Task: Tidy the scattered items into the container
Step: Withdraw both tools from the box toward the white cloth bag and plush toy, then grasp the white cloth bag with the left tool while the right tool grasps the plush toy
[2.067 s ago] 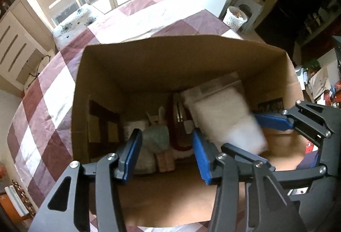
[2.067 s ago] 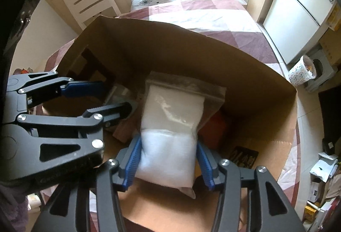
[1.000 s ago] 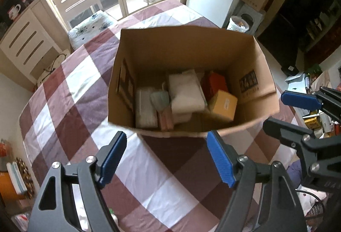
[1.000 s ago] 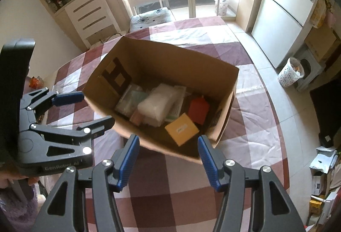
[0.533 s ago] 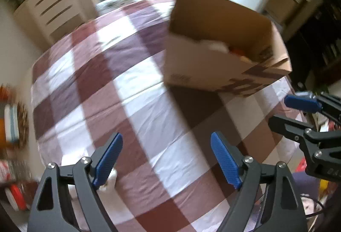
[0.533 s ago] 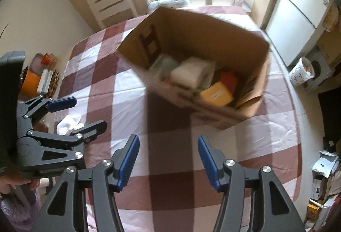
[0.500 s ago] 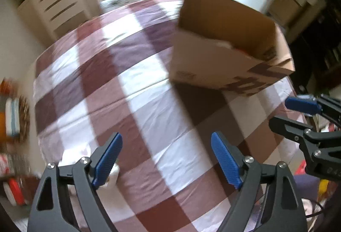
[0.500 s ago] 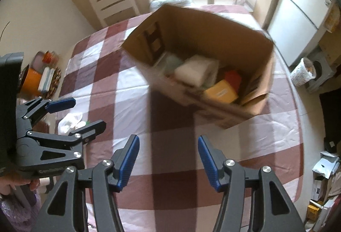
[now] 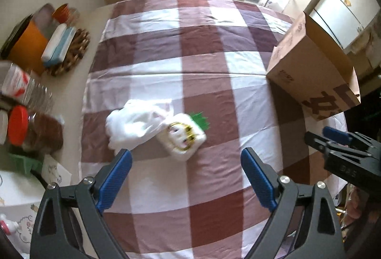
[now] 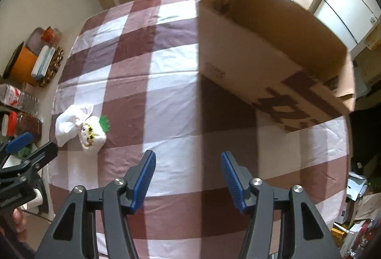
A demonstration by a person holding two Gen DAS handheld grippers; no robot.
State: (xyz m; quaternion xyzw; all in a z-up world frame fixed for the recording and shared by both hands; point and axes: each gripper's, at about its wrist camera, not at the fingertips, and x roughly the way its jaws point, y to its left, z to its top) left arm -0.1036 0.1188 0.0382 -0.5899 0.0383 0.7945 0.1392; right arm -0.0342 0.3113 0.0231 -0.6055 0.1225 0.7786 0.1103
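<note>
Left tool [image 9: 185, 163] is released, nothing between its jaws, which have just been opening wider; right tool [image 10: 188, 173] also released and empty, jaws set narrower. Two things left on the desk [image 9: 214, 73]: a crumpled white bag [image 9: 135, 121] and, touching its right edge, a small white packet [image 9: 182, 138] with a yellow print and a green tab at its far corner; both lie just beyond your left tool's pads, near the left edge of the cloth. The box [image 10: 273, 44] stands at the far right, well apart from them, open side up.

Next step looks like a pick with the left tool. Suggest the packet first; it looks firmer and squarer, so it should grip cleaner than the bag. It sits at an angle to your jaws; roll the wrist so the pads meet its two long sides, then come straight down. Keep the left pad clear of the bag where it overlaps the packet's edge, or you'll drag both. Bag after: pinch the bunched middle, not a loose corner; it'll likely slip. Keep the right tool out of the left's path to the box.
</note>
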